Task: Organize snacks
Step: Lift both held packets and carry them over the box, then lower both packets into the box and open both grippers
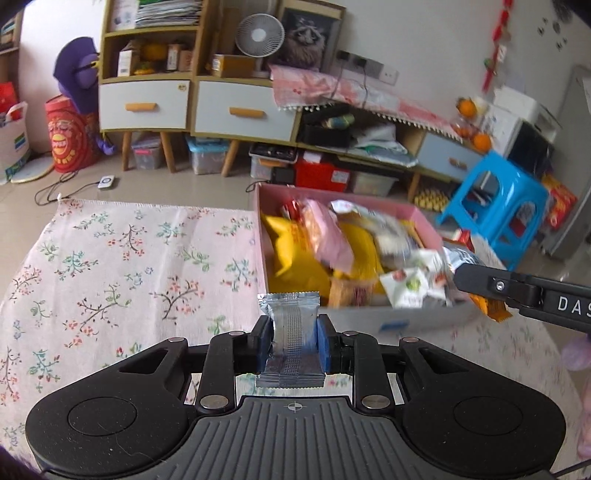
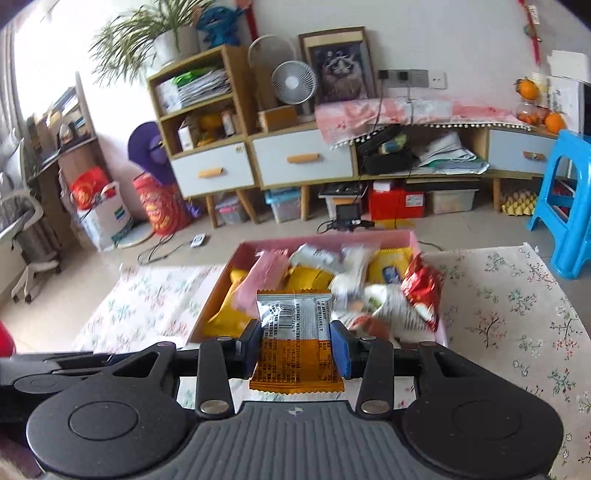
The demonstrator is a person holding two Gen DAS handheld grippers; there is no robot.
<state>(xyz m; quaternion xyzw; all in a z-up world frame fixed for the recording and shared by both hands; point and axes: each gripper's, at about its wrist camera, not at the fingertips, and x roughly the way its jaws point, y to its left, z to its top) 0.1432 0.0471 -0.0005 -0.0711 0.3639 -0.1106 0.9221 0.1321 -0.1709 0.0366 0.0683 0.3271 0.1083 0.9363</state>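
Note:
A pink box (image 1: 373, 202) full of mixed snack packets stands on a floral tablecloth (image 1: 122, 266); it also shows in the right wrist view (image 2: 325, 240). My left gripper (image 1: 294, 341) is shut on a silver foil snack packet (image 1: 291, 325), held above the cloth just left of the box's near corner. My right gripper (image 2: 294, 345) is shut on a silver-and-orange snack packet (image 2: 295, 347), held at the box's near edge. The right gripper's arm (image 1: 524, 291) reaches in from the right in the left wrist view.
Behind the table stand wooden cabinets with white drawers (image 1: 144, 105), a small fan (image 1: 259, 35) and a blue plastic stool (image 1: 495, 206). Storage bins and a red box (image 2: 395, 203) sit under the cabinets. A cable and small device (image 1: 107, 182) lie on the floor.

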